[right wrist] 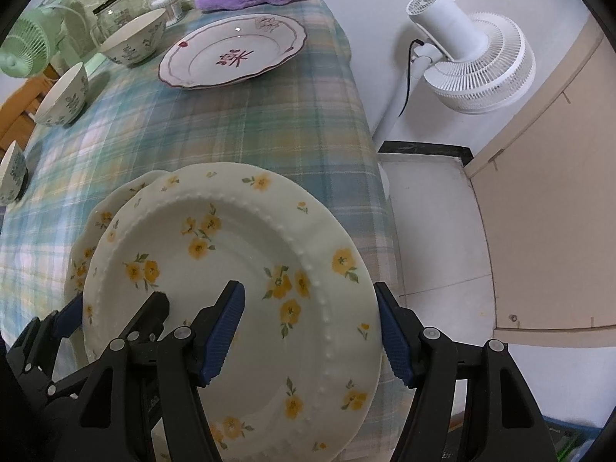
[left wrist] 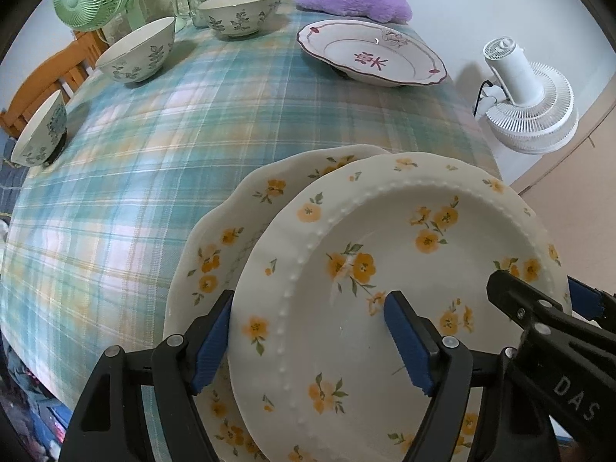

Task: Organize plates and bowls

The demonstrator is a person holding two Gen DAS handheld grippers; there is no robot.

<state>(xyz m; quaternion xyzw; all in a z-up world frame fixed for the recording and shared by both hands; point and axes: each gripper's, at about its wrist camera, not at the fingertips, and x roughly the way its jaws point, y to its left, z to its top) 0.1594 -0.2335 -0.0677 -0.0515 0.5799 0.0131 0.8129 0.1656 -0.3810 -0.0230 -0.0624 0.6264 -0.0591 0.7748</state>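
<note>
A: Where's your left claw (left wrist: 312, 337)?

B: Spread across the near-left rim of the beaded yellow-flower plate (left wrist: 385, 288); whether its pads press the rim, I cannot tell. That plate sits on a scalloped yellow-flower plate (left wrist: 215, 246) at the desk's (left wrist: 154, 154) near edge.

A: And your right claw (right wrist: 312, 333)?

B: Spread across the same plate's right rim, the outer pad against its edge. The maroon-trimmed plate (right wrist: 231, 54) and three leaf-patterned bowls (left wrist: 138, 56) stand well apart.

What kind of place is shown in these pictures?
Probably a home dining area: a table under a plaid tablecloth set with flowered plates and bowls, and a white fan standing beside it.
</note>
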